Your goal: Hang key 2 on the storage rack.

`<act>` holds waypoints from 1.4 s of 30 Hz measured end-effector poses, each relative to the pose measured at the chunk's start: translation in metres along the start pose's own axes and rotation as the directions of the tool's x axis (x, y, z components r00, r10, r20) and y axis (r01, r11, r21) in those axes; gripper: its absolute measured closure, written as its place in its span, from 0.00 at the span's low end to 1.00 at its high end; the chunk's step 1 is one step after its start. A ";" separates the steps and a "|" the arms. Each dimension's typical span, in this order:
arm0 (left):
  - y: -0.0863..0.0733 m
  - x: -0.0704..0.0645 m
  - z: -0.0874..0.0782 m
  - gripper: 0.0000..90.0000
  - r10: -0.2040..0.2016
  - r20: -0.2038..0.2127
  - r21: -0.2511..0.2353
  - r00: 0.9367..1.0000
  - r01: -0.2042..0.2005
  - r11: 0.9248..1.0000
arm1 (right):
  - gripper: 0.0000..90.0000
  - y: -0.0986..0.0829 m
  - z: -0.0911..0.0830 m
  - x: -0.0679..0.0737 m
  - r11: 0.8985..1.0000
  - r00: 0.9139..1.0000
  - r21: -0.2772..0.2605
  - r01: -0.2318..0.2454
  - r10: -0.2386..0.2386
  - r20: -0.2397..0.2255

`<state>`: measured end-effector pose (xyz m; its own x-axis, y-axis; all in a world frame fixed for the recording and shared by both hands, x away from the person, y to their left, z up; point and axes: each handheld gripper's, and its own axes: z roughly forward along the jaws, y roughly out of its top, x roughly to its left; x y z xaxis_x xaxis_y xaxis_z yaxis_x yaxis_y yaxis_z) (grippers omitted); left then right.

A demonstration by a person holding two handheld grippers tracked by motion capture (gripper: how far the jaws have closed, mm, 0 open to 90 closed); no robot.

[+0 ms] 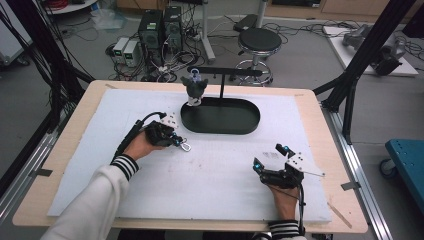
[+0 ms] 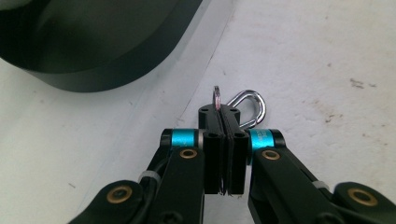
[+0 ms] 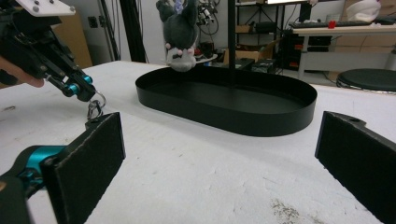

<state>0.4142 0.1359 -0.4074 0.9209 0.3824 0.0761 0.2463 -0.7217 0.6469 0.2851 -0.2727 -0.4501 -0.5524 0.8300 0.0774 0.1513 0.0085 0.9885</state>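
A key ring with a snap clip is being pinched in the left gripper (image 2: 226,140), just below the black tray.

At the centre of the left gripper view, the jaws are being held fully together on the thin key ring (image 2: 216,95), so that the silver snap clip (image 2: 251,108) is left hanging free beyond the tips, probably for hooking. In the high view, this gripper is being kept left of centre, just beside the oval black tray (image 1: 220,116) on the white-padded bench (image 1: 210,175). At the upper middle, a grey plush toy (image 1: 194,89) is being carried by the stand's crossbar (image 1: 227,72). At the lower right, the right gripper (image 1: 272,157) is being held wide apart and empty, seemingly waiting.
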 end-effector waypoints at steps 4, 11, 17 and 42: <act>0.001 0.000 -0.003 0.98 0.006 0.007 -0.015 1.000 -0.006 1.000 | 0.01 0.000 0.000 0.001 1.000 1.000 0.002 0.009 -0.009 0.003; 0.001 0.002 -0.010 0.98 -0.028 0.028 -0.081 0.999 0.030 0.996 | 0.01 0.000 0.001 0.000 1.000 1.000 0.000 0.014 -0.014 0.005; 0.003 0.001 -0.018 0.98 -0.032 0.041 -0.124 0.999 0.037 0.992 | 0.01 0.001 0.000 -0.001 1.000 1.000 0.001 -0.008 0.008 -0.008; 0.010 -0.012 -0.063 0.98 -0.034 0.104 -0.356 0.994 0.069 0.932 | 0.01 0.053 0.015 0.001 0.999 0.972 0.043 -0.004 0.014 -0.235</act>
<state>0.3863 0.1605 -0.3541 0.9385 0.3444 -0.0251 0.1853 -0.4411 0.8781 0.3049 -0.2627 -0.3991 -0.7275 0.6756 0.1196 0.1884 0.0292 0.9817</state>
